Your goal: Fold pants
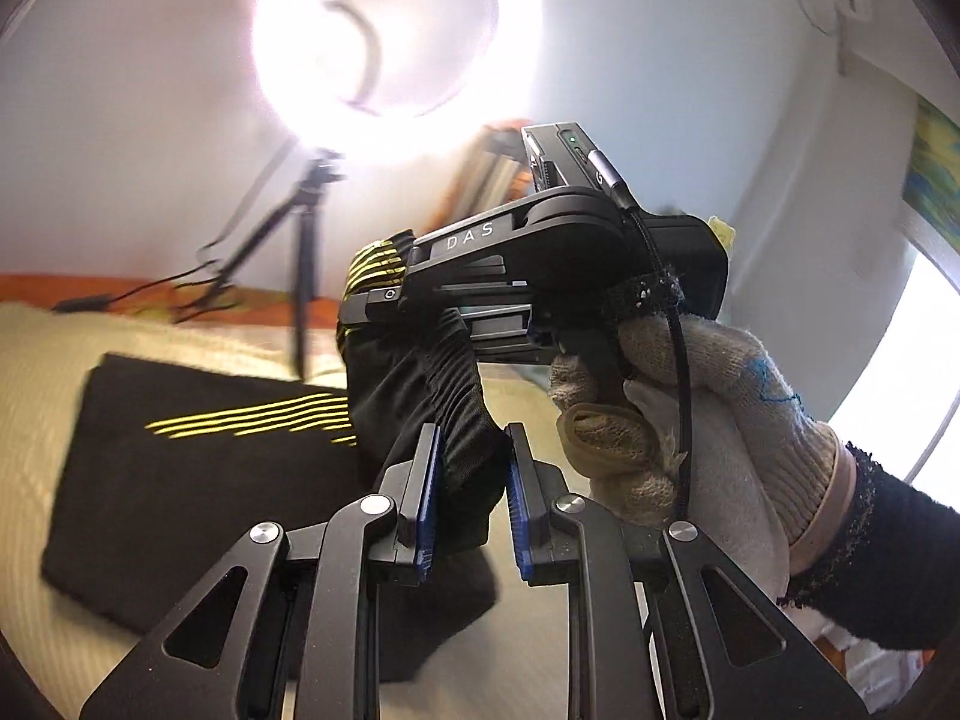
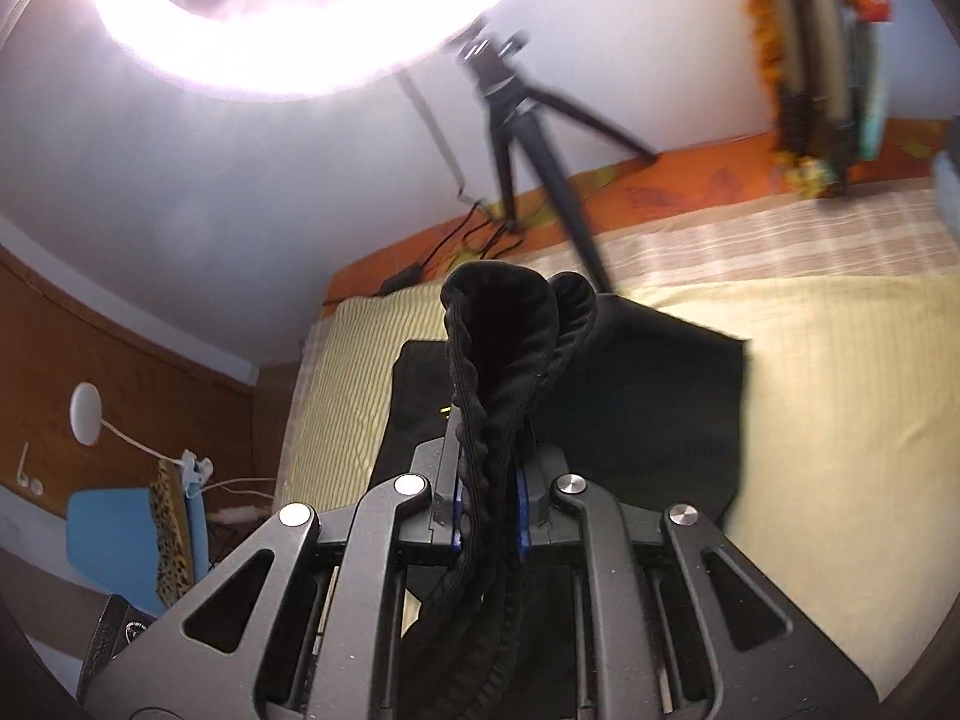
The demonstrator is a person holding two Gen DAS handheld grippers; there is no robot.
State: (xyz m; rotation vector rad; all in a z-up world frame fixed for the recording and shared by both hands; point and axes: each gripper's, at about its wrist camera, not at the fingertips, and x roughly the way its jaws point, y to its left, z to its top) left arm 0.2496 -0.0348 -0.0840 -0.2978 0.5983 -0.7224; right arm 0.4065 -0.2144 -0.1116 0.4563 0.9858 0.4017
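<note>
pants (image 1: pixel 198 480) lie half on bed (image 2: pixel 840 420) | left tool (image 1: pixel 471 480) and right tool (image 2: pixel 487 474) each pinch waistband, lifted at 12 o'clock to fold it over

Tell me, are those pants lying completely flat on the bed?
No, part of the pants is lifted off the bed, bunched between the jaws.

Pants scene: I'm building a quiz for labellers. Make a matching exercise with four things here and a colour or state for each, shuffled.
Things:
1. pants
2. left tongs
3. ring light
4. glove

States:
A. glowing white
B. black with yellow stripes
C. pale knit, worn on the hand
D. closed on bunched black fabric

Pairs: 1-B, 2-D, 3-A, 4-C
</note>
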